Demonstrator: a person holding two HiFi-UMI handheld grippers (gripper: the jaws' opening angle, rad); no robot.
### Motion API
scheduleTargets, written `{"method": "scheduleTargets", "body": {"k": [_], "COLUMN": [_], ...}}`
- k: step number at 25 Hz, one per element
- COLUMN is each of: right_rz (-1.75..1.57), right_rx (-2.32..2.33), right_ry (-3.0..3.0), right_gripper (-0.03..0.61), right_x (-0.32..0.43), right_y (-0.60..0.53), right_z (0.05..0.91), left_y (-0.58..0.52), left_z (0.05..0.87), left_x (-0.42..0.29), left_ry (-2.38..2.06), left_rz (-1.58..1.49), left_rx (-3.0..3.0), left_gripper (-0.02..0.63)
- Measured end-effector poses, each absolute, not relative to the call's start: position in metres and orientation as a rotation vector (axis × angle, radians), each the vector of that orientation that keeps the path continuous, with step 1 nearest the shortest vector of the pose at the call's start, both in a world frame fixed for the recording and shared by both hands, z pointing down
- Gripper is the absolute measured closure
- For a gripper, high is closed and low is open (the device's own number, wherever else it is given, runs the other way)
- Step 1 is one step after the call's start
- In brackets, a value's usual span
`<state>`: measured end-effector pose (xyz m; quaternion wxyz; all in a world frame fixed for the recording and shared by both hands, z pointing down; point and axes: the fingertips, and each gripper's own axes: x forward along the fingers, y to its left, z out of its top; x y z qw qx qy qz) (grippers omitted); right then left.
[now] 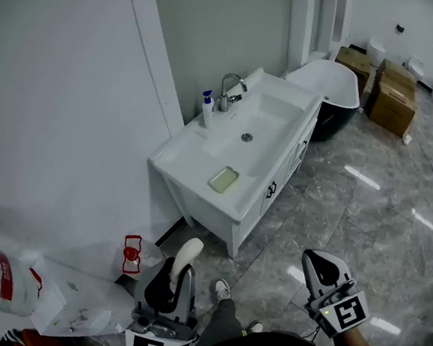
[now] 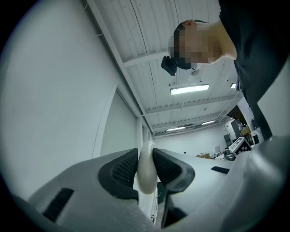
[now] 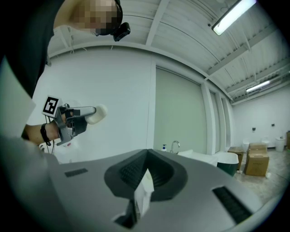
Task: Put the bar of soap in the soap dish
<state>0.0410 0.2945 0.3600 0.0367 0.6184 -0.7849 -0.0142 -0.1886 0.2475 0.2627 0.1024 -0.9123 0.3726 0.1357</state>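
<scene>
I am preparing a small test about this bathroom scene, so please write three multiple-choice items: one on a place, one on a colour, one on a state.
1. Where is the soap dish? A on the vanity top, beside the basin; B on the floor; C in the bathtub.
2. What colour is the pump of the bottle by the tap? A red; B blue; C yellow.
3. How is the bar of soap? A lying in the dish; B lying on the floor; C clamped in the left tongs.
Key: 1 A, the green dish sits on the white top; 2 B, the head view shows a blue pump; 3 C, the tongs press on both its sides.
</scene>
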Motion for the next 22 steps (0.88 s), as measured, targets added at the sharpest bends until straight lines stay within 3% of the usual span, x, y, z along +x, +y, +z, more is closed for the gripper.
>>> {"method": "scheduleTargets", "body": {"k": [22], "right_rz": [-0.029], "right_rx": [2.029], "right_ry": [-2.254], "right_gripper": [0.568], "right_x": [0.053], "right_y": [0.069], "right_z": [0.347], "left_y": [-0.002], "left_z": [0.253], "left_x": [-0.152], "left_ry": [0.857], "left_rz": [0.459], "left_rx": [-2.812], "left_gripper": [0.505]}}
